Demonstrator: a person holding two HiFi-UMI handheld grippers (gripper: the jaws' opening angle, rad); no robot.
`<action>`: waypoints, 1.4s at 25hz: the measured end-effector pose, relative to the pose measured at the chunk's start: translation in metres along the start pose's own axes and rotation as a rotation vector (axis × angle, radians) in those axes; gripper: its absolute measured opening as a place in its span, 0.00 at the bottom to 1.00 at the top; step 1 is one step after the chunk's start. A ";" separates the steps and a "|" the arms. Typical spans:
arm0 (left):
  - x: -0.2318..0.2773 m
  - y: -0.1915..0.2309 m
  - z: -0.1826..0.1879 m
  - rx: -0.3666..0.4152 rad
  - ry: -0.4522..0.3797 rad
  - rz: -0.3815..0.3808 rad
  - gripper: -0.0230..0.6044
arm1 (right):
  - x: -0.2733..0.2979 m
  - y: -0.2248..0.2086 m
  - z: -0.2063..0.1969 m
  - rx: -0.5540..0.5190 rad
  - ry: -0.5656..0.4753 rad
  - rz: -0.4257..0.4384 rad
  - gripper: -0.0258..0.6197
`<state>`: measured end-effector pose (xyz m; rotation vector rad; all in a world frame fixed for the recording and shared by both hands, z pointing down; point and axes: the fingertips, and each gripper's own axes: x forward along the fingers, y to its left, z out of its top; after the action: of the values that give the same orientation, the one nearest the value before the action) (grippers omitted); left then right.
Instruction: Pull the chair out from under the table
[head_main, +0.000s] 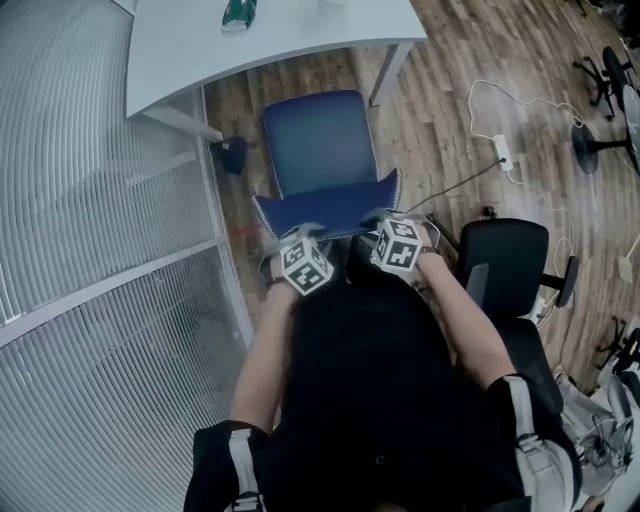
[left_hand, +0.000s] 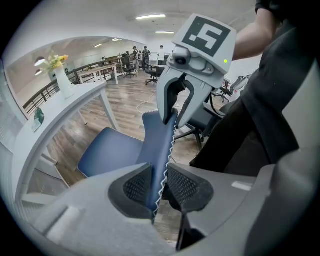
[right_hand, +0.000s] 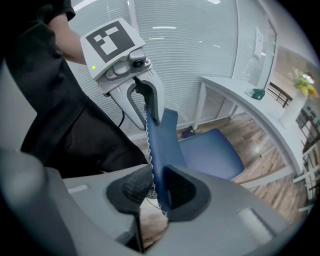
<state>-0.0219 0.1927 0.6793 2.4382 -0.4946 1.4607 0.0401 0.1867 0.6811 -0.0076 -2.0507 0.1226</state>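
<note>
A blue chair stands clear of the white table (head_main: 290, 45), with its seat (head_main: 320, 150) toward the table and its backrest (head_main: 325, 212) toward me. My left gripper (head_main: 292, 240) is shut on the left part of the backrest's top edge. My right gripper (head_main: 385, 225) is shut on the right part. In the left gripper view the blue backrest (left_hand: 159, 145) with its white zigzag stitching is pinched between the pads of the left gripper (left_hand: 159, 187). The right gripper view shows the backrest (right_hand: 161, 142) clamped in the right gripper (right_hand: 156, 187) in the same way.
A black office chair (head_main: 505, 265) stands close on my right. A power strip (head_main: 502, 150) and its cables lie on the wood floor beyond it. A glass wall with blinds (head_main: 100, 200) runs along the left. A dark object (head_main: 233, 155) sits by the table leg.
</note>
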 end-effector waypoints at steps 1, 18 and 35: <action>0.000 -0.003 0.000 -0.002 -0.001 0.002 0.20 | -0.001 0.003 -0.001 -0.001 -0.001 0.001 0.19; -0.002 -0.007 0.009 -0.049 -0.031 0.038 0.21 | -0.010 0.004 -0.006 -0.025 -0.024 0.000 0.19; -0.005 0.017 0.019 -0.048 -0.048 0.058 0.21 | -0.015 -0.021 0.002 -0.037 -0.056 -0.041 0.19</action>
<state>-0.0159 0.1710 0.6666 2.4457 -0.6081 1.3982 0.0460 0.1651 0.6684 0.0147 -2.1074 0.0595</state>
